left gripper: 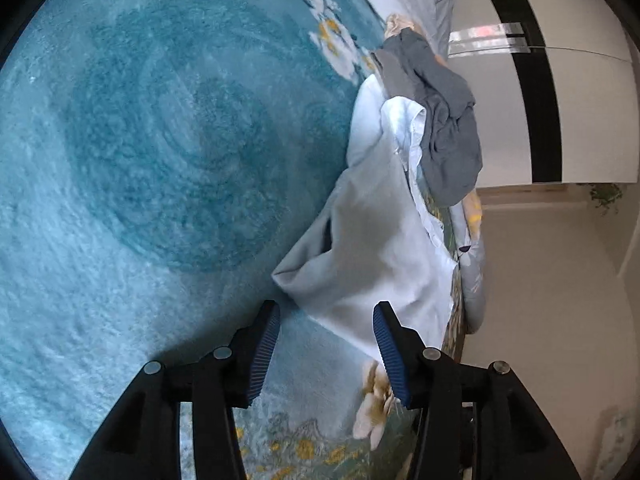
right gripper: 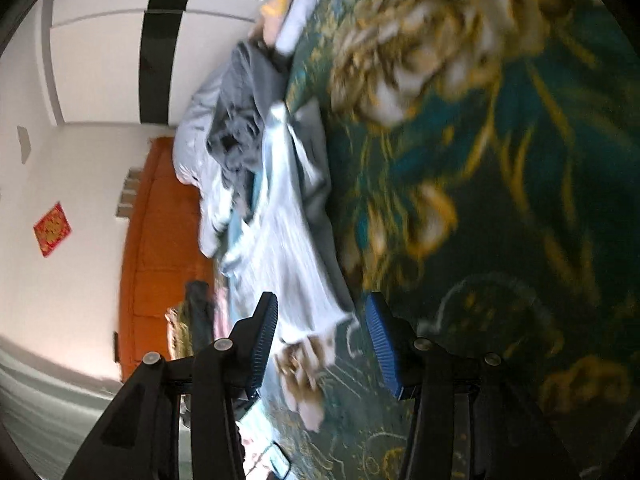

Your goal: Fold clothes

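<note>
A pale blue shirt (left gripper: 376, 248) lies crumpled on a teal floral bedspread (left gripper: 160, 140), with a dark grey garment (left gripper: 444, 120) piled beyond it. My left gripper (left gripper: 326, 354) is open and empty, just short of the shirt's near hem. In the blurred right wrist view the same pale shirt (right gripper: 280, 248) and grey garment (right gripper: 240, 128) lie on the bedspread's dark green part (right gripper: 500, 200). My right gripper (right gripper: 322, 340) is open and empty, with the shirt's near corner between its fingertips.
The bed's edge (left gripper: 468, 280) runs close beside the clothes, with beige floor beyond. A white wardrobe with a black stripe (left gripper: 532, 80) stands behind. An orange headboard (right gripper: 160, 240) and a light grey quilt (right gripper: 196, 120) show in the right wrist view.
</note>
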Available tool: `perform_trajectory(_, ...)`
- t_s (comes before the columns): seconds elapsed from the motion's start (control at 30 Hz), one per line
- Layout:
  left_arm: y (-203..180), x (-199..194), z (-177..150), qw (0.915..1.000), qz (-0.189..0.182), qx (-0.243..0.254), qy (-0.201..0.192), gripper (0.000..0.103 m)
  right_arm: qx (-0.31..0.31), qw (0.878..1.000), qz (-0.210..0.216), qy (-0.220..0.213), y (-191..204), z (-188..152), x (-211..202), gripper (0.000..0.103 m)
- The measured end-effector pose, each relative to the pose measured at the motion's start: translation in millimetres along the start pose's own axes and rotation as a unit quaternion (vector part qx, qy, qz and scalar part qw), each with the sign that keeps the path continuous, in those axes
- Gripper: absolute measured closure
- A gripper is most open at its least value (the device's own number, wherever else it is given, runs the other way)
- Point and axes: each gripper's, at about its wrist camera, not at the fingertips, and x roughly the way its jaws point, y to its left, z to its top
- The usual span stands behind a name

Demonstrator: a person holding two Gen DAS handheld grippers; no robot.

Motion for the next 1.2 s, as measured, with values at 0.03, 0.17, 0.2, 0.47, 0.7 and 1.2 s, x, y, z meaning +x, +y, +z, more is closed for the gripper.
perform_trajectory(0.03,0.0,0.8,0.4,1.0,-0.002,-0.001,-0.001,0.05,-0.012,1.0,-0.012,0.002,4.0,-2.1,4.0,0.054)
perform_trajectory(0.17,-2.5,6.3,4.3,0.9999,-0.009,0.0,-0.009,0.052,-0.031,0.999,-0.039,-0.003,14.0,-4.4,14.7,0.054)
perform_trajectory(0.2,-3.0,8.5,5.2,0.9999,-0.011,0.0,-0.01,0.052,-0.027,0.999,-0.037,-0.006,13.4,-4.0,17.8,0.056)
perform_trajectory(0.47,-4.3,14.5,10.2,0.9998,-0.01,-0.001,-0.018,0.059,-0.01,1.0,-0.027,-0.011,13.4,2.1,40.9,0.078)
perform_trajectory(0.7,6.8,10.7,7.1,0.9991,0.005,-0.022,-0.037,0.083,0.025,1.0,-0.003,-0.012,6.7,-0.2,50.8,0.096)
perform_trajectory(1.2,-16.2,-39.0,-23.5,0.9968,0.017,0.004,-0.078,0.1,-0.021,0.999,-0.004,-0.027,42.0,-19.1,25.4,0.099)
